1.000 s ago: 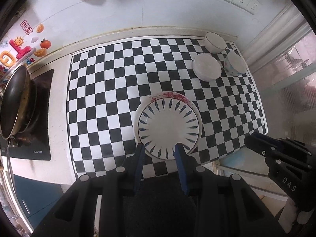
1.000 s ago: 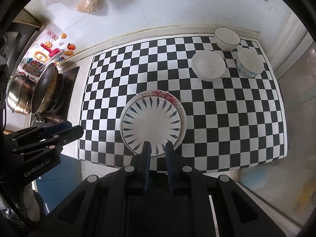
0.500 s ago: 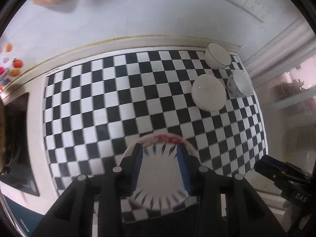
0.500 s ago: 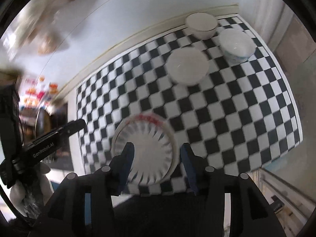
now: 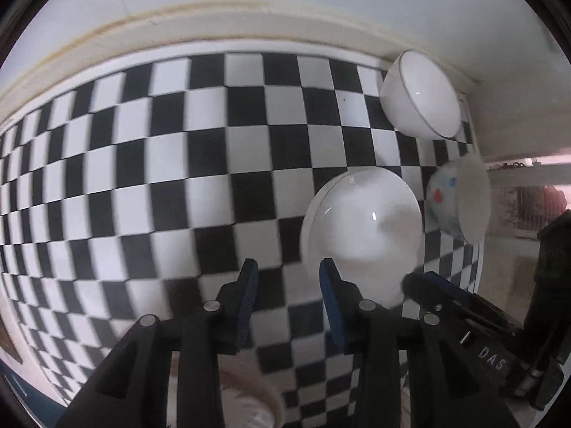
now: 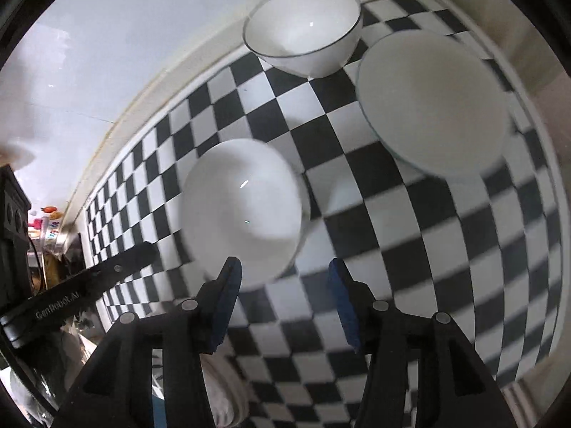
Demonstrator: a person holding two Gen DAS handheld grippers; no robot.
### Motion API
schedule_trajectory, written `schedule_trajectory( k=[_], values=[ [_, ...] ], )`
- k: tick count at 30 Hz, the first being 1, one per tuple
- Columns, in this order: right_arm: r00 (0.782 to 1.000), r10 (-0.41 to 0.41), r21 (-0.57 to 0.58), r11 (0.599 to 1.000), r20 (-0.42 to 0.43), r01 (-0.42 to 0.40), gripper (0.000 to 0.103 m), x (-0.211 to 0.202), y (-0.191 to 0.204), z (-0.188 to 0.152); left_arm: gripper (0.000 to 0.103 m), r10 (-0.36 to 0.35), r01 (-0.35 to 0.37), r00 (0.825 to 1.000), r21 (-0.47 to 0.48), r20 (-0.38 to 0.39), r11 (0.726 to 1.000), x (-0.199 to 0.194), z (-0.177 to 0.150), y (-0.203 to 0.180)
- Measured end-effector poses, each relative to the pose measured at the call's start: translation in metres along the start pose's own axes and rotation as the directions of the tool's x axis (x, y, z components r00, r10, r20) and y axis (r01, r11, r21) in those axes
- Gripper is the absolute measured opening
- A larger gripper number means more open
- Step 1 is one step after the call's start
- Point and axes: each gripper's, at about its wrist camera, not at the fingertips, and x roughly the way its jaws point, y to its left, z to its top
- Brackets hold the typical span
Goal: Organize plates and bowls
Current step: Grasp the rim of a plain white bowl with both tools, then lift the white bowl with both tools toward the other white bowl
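**A:** So we're hovering over the checkered mat (image 6: 410,221) on the table with both tools pointing steeply down. Our left hand-held gripper (image 5: 288,278) has its jaws a little apart with nothing between them, only mat squares showing in the gap. Our right hand-held gripper (image 6: 283,274) is spread wider, also empty. The shallow white bowl (image 6: 242,207) sits just ahead of both, a bit right of the left tool and a bit left of the right one.

**B:** Yeah, and behind it we've got the grey-rimmed bowl (image 6: 303,32) up against the wall, and the patterned bowl (image 5: 444,196) with coloured spots near the mat's right edge. All three stand apart, nothing nested yet. We can see a pale bit of the big plate at the bottom of both views, but it's too blurry to say much.

**A:** Our guess is the shallow bowl is the pick. How do we do it cleanly?

**B:** We'd slow down first, since everything's smeared. Then line one finger inside the rim and one outside, on the near edge, and come straight down. The left jaws look too narrow for comfort, so we'd widen them or let the right tool take it.

**A:** Glazed rim though, slippery.

**B:** Right, so we pinch deep, lift level, and keep clear of the neighbours.
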Motion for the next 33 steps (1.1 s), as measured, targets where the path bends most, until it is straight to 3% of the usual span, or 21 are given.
schedule_trajectory(
  k=[6, 8, 9, 10, 18, 26, 33],
  values=[
    [0.997, -0.016, -0.046, 0.999, -0.069, 0.013, 0.050, 0.039, -0.007, 0.034, 0.033, 0.016, -0.016, 0.999, 0.016, -0.045, 1.000, 0.037, 0.023, -0.016],
    [0.996, -0.040, -0.064, 0.997, -0.084, 0.035, 0.031, 0.047, -0.006, 0.038, 0.031, -0.013, 0.015, 0.999, 0.029, -0.048, 0.999, 0.044, 0.028, -0.020],
    [0.994, -0.052, -0.070, 0.997, -0.095, 0.045, 0.016, 0.053, -0.007, 0.040, 0.030, -0.022, 0.024, 0.999, 0.038, -0.045, 0.999, 0.046, 0.029, -0.023],
    [0.994, -0.047, -0.074, 0.997, -0.104, 0.039, 0.012, 0.056, -0.007, 0.041, 0.030, -0.015, 0.017, 0.999, 0.057, -0.040, 0.998, 0.047, 0.029, -0.027],
    [0.992, -0.086, -0.120, 0.990, -0.093, 0.075, 0.011, 0.047, -0.003, 0.019, 0.030, -0.009, 0.012, 0.999, 0.075, -0.047, 0.997, 0.040, 0.008, -0.039],
    [0.992, -0.093, -0.159, 0.984, -0.088, 0.078, 0.011, 0.014, -0.016, -0.034, 0.030, -0.056, 0.060, 0.997, 0.081, -0.055, 0.995, 0.024, -0.056, -0.059],
    [0.993, -0.096, -0.176, 0.981, -0.073, 0.082, 0.011, -0.008, -0.035, -0.075, 0.030, -0.069, 0.075, 0.996, 0.104, -0.063, 0.992, 0.026, -0.094, -0.077]
  ],
)
